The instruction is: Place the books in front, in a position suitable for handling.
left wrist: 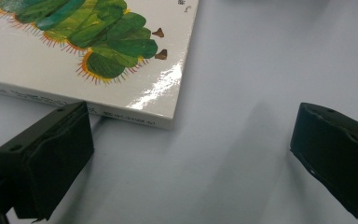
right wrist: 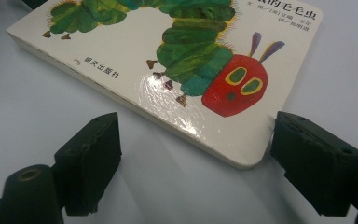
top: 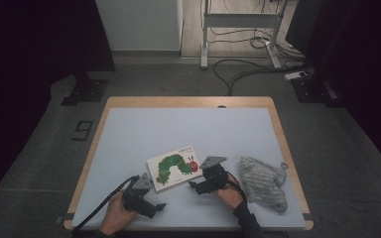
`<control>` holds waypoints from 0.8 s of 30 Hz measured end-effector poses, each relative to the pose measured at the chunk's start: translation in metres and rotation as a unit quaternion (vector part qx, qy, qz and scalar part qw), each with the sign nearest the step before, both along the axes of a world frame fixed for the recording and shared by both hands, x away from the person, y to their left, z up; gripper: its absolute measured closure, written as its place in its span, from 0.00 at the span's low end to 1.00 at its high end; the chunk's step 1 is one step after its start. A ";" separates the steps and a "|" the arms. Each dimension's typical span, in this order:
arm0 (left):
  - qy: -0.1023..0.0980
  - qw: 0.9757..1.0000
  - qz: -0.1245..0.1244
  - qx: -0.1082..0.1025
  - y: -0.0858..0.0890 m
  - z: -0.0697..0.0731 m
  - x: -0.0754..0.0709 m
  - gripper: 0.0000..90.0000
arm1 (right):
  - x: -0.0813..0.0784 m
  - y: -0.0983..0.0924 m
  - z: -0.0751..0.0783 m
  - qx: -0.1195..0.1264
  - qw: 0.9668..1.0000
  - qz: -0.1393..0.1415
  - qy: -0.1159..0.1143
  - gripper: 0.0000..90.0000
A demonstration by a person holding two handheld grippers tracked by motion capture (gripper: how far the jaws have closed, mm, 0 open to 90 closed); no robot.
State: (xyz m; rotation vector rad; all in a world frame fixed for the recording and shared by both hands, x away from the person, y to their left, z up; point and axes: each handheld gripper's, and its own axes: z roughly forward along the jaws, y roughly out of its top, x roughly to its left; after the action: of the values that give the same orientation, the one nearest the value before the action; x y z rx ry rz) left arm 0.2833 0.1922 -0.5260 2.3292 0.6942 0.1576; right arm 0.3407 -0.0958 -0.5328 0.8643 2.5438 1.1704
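Nearest the person, the left hand-held gripper (top: 151, 206) sits low on the tabletop (top: 129, 134), jaws spread wide with nothing between them. In the left gripper view its left pad stands just beside the near edge of the picture book (left wrist: 88, 56), close to the corner, while the other pad is well out over bare surface. No grip there yet.

A little farther in, the right hand-held gripper (top: 197, 187) faces the book's other end, and it too is open and holding nothing. The right gripper view shows the rounded corner of the book (right wrist: 186, 79) lying between the two pads, the caterpillar's red head just beyond, with the right pad near the book's side edge. I can't tell whether that pad grazes the cover or only overlaps it in view.

The book (top: 174, 166) itself lies flat and closed, cover up, in the near middle of the tabletop, slightly askew. So I'd judge this is the approach stage: both tools lined up on opposite ends, nothing lifted, nothing opened. Still to come would be closing on an edge and then raising or opening the book.

Off to the right, well apart from the book, a crumpled grey knitted cloth (top: 263, 182) lies untouched. The far half of the tabletop is bare.
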 end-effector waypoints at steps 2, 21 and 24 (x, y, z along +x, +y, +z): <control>0.004 1.000 -0.013 0.002 0.002 0.001 0.002 0.00 | -0.002 -0.001 0.000 0.001 1.000 -0.001 0.001 0.18; -0.059 0.998 0.037 0.003 0.048 0.000 0.066 0.05 | -0.010 -0.009 0.004 -0.017 1.000 -0.002 0.003 0.15; -0.055 0.998 0.033 -0.001 0.048 0.000 0.067 0.05 | -0.008 -0.008 0.004 -0.017 1.000 -0.004 0.003 0.14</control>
State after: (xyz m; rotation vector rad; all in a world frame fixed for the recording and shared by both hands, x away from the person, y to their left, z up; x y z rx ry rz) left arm 0.3508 0.2399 -0.5261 2.2774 0.7165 0.3120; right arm 0.3327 -0.1043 -0.5289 0.8697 2.5547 1.1197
